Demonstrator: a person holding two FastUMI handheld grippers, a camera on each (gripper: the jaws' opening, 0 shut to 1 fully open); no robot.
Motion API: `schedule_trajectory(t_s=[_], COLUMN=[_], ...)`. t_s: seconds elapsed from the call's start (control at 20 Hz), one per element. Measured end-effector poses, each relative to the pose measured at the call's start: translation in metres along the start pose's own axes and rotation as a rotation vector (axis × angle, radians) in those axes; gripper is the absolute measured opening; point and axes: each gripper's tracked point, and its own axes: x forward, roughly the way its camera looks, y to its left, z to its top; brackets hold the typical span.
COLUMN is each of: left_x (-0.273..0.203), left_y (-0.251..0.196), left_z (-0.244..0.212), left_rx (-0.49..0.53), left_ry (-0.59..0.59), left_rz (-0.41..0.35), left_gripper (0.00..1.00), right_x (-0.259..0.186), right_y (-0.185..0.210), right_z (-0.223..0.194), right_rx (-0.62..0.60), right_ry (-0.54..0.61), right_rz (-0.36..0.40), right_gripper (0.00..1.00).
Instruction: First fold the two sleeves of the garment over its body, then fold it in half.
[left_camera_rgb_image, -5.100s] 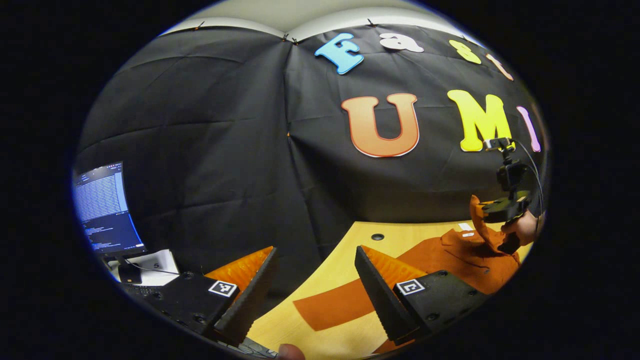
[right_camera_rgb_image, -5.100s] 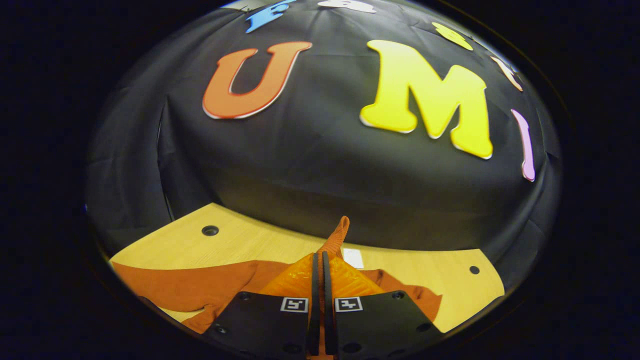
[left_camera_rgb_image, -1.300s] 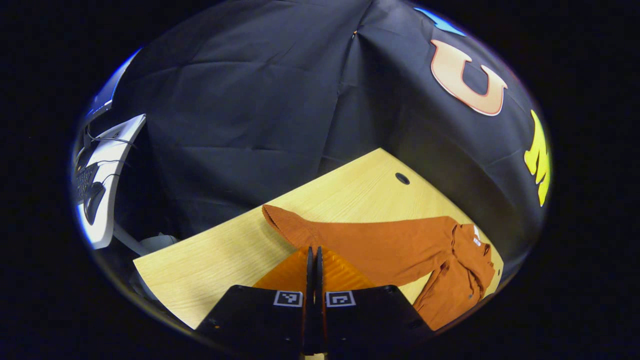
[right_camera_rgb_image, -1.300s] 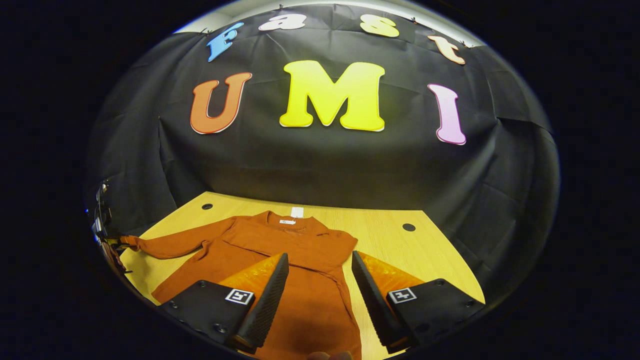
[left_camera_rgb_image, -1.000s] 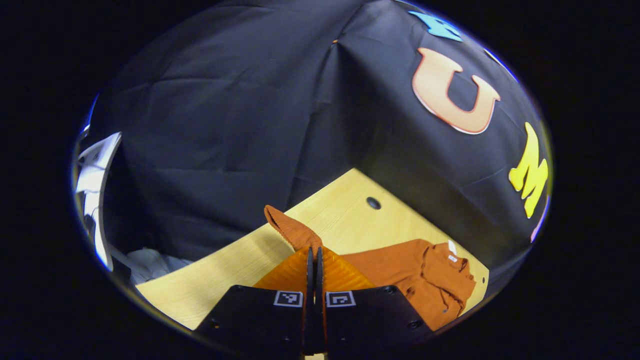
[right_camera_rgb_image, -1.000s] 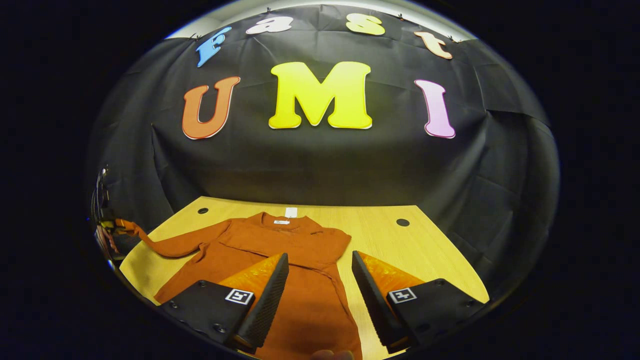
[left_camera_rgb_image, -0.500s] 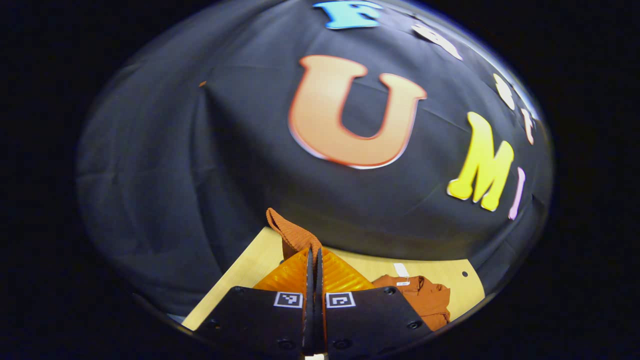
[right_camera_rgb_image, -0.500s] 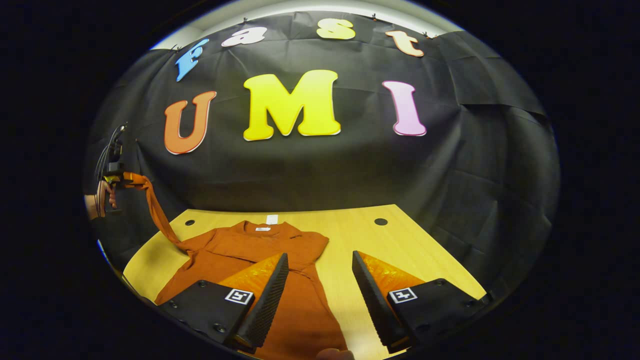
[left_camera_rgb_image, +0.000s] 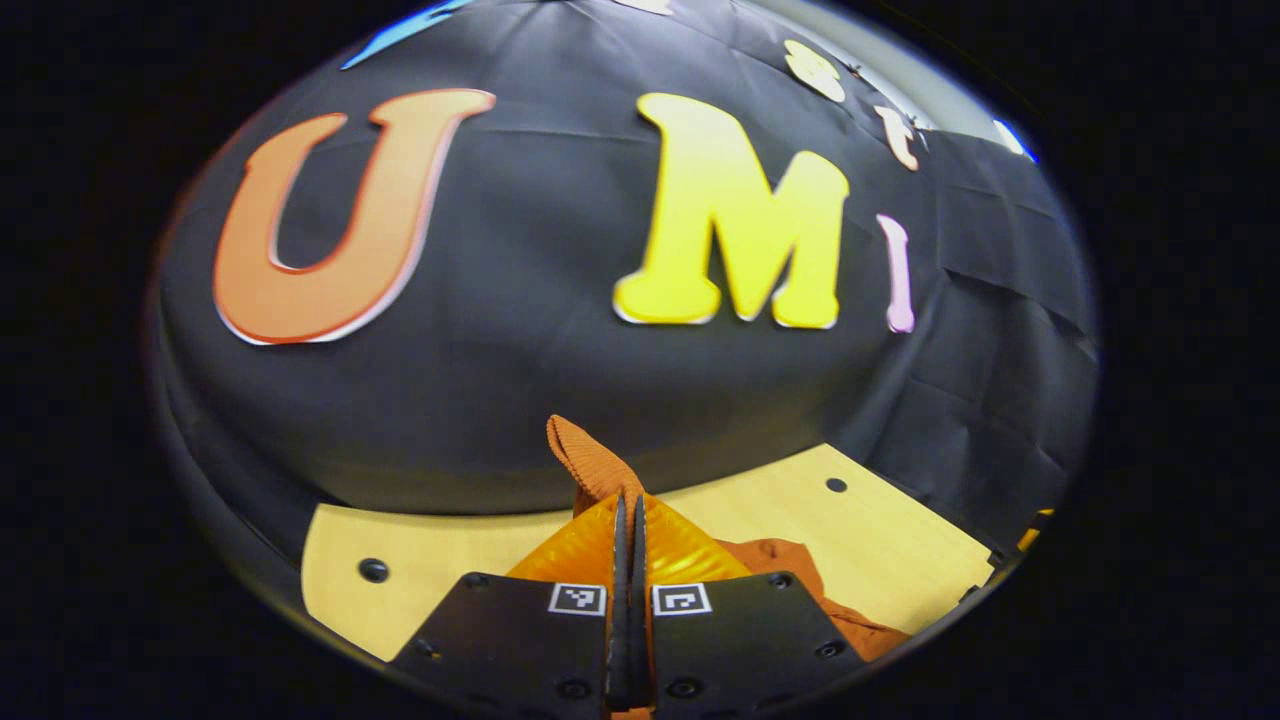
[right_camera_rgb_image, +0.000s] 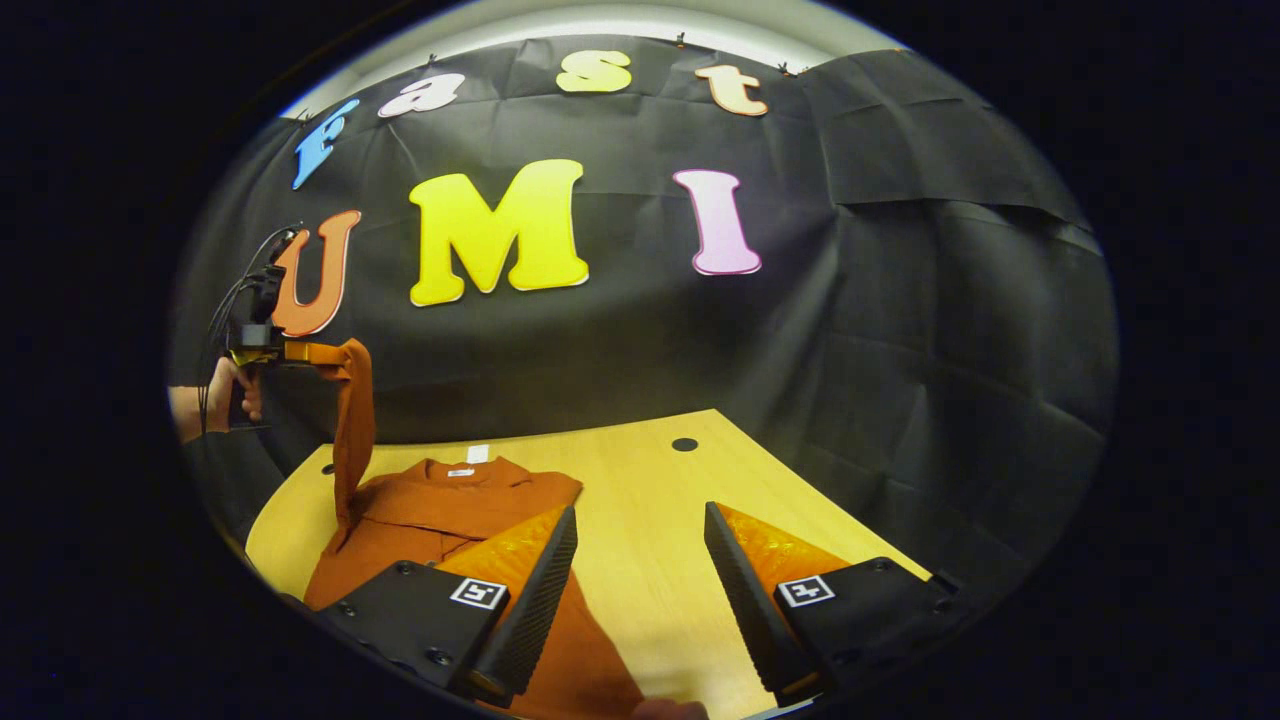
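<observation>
In the left gripper view, the left tool (left_camera_rgb_image: 627, 520) sits at 6 o'clock with its two fingers pressed together on the cuff end of an orange sleeve (left_camera_rgb_image: 585, 462), and a ribbed tip of that sleeve pokes up just above the fingertips toward 12 o'clock. Behind the tool, the light wooden table (left_camera_rgb_image: 450, 550) runs from 8 o'clock to 4 o'clock, with round holes near its far edge. A bunched part of the orange garment (left_camera_rgb_image: 785, 560) lies on the table just to the right of the tool, toward 5 o'clock, and the black booth wall (left_camera_rgb_image: 520, 380) rises behind it. In the right gripper view, the right tool (right_camera_rgb_image: 640, 545) is at 6 o'clock with its fingers spread wide apart and nothing between them, and bare table (right_camera_rgb_image: 640, 490) shows through the gap. The garment (right_camera_rgb_image: 440, 510) lies flat on the table at 7 o'clock, neck toward the wall, its lower part passing under the right tool's left finger (right_camera_rgb_image: 530, 580). At 9 o'clock a hand (right_camera_rgb_image: 232, 390) holds the left tool (right_camera_rgb_image: 300, 352) raised above the table, and the sleeve (right_camera_rgb_image: 352, 440) hangs from it in a near-vertical strip down to the garment's shoulder. A fingertip (right_camera_rgb_image: 665, 711) shows at the very bottom edge.
</observation>
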Motion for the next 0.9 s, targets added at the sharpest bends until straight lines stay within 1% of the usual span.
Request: schedule_trajectory(t_s=[0.1, 0.15, 0.3, 0.45, 0.6, 0.7, 0.8, 0.9], left_x=[0.025, 0.039, 0.076, 0.093, 0.101, 0.102, 0.105, 0.109], left_y=[-0.036, -0.051, -0.092, -0.134, -0.160, -0.173, -0.177, -0.182], left_z=[-0.012, -0.023, -0.071, -0.126, -0.177, -0.199, -0.215, -0.228], left_rx=[0.000, 0.016, 0.108, 0.172, 0.237, 0.285, 0.344, 0.379], left_ry=[0.027, 0.045, 0.130, 0.221, 0.321, 0.359, 0.386, 0.415], left_rz=[-0.046, -0.063, -0.100, -0.141, -0.161, -0.159, -0.116, -0.081], left_gripper=[0.03, 0.03, 0.03, 0.03, 0.03, 0.03, 0.03, 0.03], right_x=[-0.008, -0.011, -0.020, -0.029, -0.035, -0.039, -0.041, -0.044], right_y=[-0.019, -0.028, -0.052, -0.072, -0.081, -0.086, -0.090, -0.096], right_z=[0.001, 0.001, 0.004, 0.001, -0.001, -0.003, -0.010, -0.012], right_rx=[0.012, 0.016, 0.015, 0.020, 0.016, 0.015, 0.018, 0.017], right_ry=[-0.003, -0.002, 0.004, 0.010, 0.018, 0.023, 0.030, 0.036], right_rz=[-0.043, -0.062, -0.108, -0.148, -0.172, -0.183, -0.192, -0.195], right_gripper=[0.83, 0.83, 0.83, 0.83, 0.82, 0.83, 0.83, 0.83])
